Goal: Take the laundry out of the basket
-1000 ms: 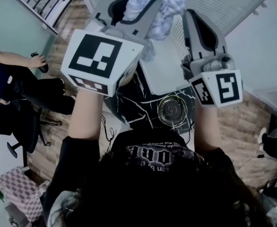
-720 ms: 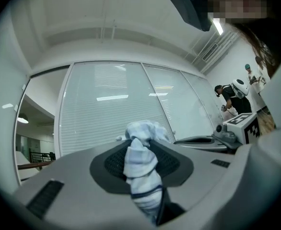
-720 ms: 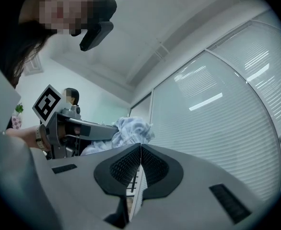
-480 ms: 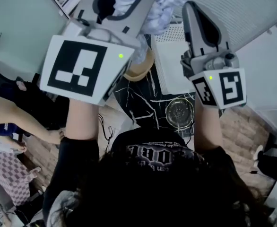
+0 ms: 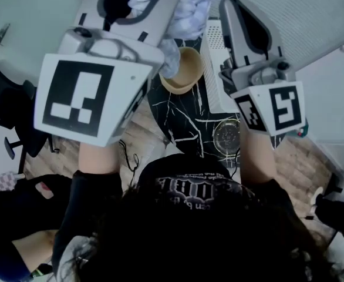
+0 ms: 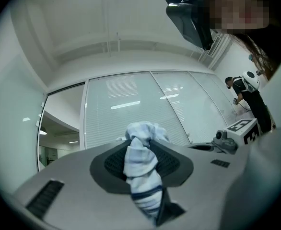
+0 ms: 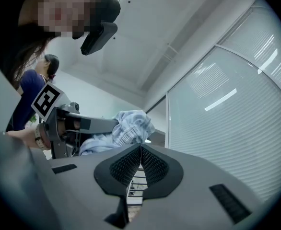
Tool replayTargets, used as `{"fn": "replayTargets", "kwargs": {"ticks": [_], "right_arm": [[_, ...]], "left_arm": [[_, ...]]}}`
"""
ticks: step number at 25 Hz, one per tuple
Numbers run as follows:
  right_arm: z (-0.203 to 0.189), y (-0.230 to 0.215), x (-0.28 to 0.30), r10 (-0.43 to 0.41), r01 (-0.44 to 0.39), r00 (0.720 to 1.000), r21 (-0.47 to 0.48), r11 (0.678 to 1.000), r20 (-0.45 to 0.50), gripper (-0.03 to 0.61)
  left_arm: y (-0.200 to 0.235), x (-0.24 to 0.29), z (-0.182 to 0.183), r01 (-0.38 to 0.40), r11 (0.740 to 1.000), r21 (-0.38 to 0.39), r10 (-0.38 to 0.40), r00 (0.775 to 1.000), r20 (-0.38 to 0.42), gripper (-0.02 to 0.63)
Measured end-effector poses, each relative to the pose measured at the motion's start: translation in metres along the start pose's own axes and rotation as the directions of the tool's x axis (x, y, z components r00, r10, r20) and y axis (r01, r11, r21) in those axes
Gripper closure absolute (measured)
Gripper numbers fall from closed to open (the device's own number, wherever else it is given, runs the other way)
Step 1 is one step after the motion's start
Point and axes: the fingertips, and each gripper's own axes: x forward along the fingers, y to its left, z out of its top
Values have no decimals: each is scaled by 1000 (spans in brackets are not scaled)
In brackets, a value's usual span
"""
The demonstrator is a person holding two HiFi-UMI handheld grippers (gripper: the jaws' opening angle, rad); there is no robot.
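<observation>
Glass wall; laundry in left jaws

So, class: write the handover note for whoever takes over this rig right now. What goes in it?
Left tongs: shut on the striped cloth, held up high.
Right tongs: shut, empty, raised beside it.
Basket: what looks like its white slotted wall shows below, between the tongs; its contents are hidden.
Done: one piece lifted out.
Left: set it down, then check the basket for more.
</observation>
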Motion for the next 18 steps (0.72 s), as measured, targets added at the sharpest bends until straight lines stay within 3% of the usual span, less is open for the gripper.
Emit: {"fn": "replayTargets", "kwargs": {"ticks": [8, 18], "right_arm": [[-13, 28, -1, 20, -20, 1000, 26, 999, -21, 551], [-40, 50, -22, 3, 1, 997, 50, 999, -82, 551]], "left_arm": [[9, -30, -10, -26, 1000, 1, 26, 1000, -17, 500], [-9, -60, -62, -10, 998, -58, 6, 997, -71, 500]]}}
